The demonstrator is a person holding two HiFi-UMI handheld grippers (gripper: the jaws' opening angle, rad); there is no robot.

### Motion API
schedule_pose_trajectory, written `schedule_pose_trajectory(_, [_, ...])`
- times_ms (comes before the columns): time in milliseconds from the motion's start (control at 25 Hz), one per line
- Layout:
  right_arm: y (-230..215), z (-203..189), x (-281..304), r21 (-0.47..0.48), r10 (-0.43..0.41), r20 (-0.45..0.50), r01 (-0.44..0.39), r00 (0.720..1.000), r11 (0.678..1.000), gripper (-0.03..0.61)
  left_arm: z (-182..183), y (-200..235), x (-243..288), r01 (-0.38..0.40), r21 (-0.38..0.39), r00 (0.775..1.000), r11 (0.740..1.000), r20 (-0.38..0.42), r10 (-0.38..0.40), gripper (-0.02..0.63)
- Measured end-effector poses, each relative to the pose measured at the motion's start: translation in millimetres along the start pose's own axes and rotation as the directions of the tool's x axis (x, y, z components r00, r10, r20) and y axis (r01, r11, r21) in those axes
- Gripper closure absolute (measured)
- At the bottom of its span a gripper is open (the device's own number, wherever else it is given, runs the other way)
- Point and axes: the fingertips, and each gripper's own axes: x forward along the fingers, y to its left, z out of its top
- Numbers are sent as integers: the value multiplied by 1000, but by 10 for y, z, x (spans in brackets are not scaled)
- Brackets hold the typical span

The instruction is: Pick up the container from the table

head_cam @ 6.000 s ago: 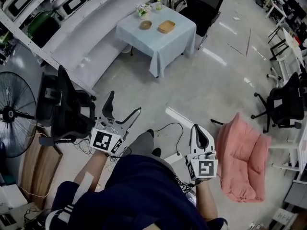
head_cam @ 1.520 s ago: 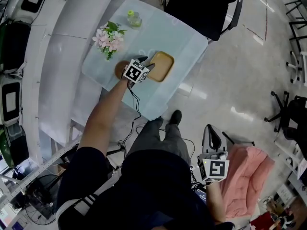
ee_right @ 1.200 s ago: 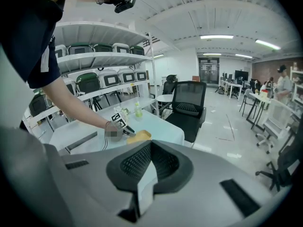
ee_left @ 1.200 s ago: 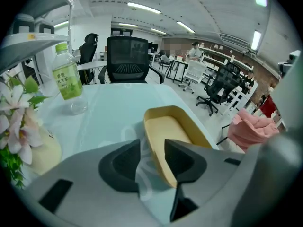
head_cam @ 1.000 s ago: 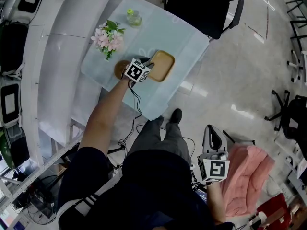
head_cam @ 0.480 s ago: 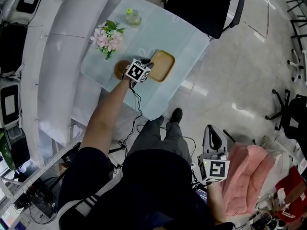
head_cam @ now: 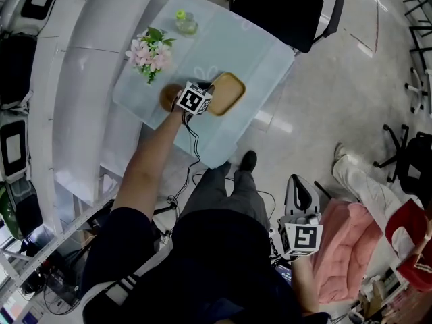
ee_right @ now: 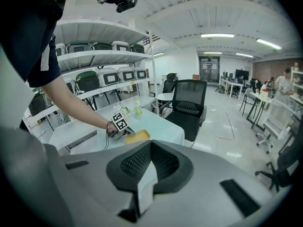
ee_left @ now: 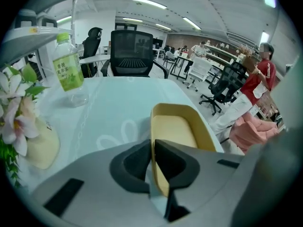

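Seen from the head camera, the left gripper [head_cam: 208, 89] reaches over a pale blue table [head_cam: 260, 52] to the near end of a yellow container [head_cam: 229, 93], which lies near a round brown dish [head_cam: 167, 98]. The right gripper [head_cam: 299, 181] hangs low beside a pink cushion [head_cam: 341, 252], well apart from the table. No writing is legible here; both cubes carry only black-and-white square markers. The left gripper view shows what the overhead cannot: the jaws closing on the container's near wall, a pad pressed to either side of the rim, the container lying on the cloth. It also brings up a plastic bottle [ee_left: 67, 63] with a green label, its print too small to read, and pink-white flowers [ee_left: 14, 119]. The right gripper view shows its own jaws together with nothing between them. Far off, it alone shows the person's arm stretched to the table below shelves [ee_right: 102, 56] of cases.
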Motion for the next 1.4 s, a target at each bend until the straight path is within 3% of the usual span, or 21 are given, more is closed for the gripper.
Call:
schedule_pose_trajectory(480, [-7,-6,-8,-3,-4,-2,4,1000,1000,577,-11,3,6,-31,-16,999,999,-14,30,592])
schedule_pose_trajectory(1400, [27,-11,-87,-18,11,13,-11,1000,1000,577,92,-128,-395,-12,-191,1000,981,25,17,597])
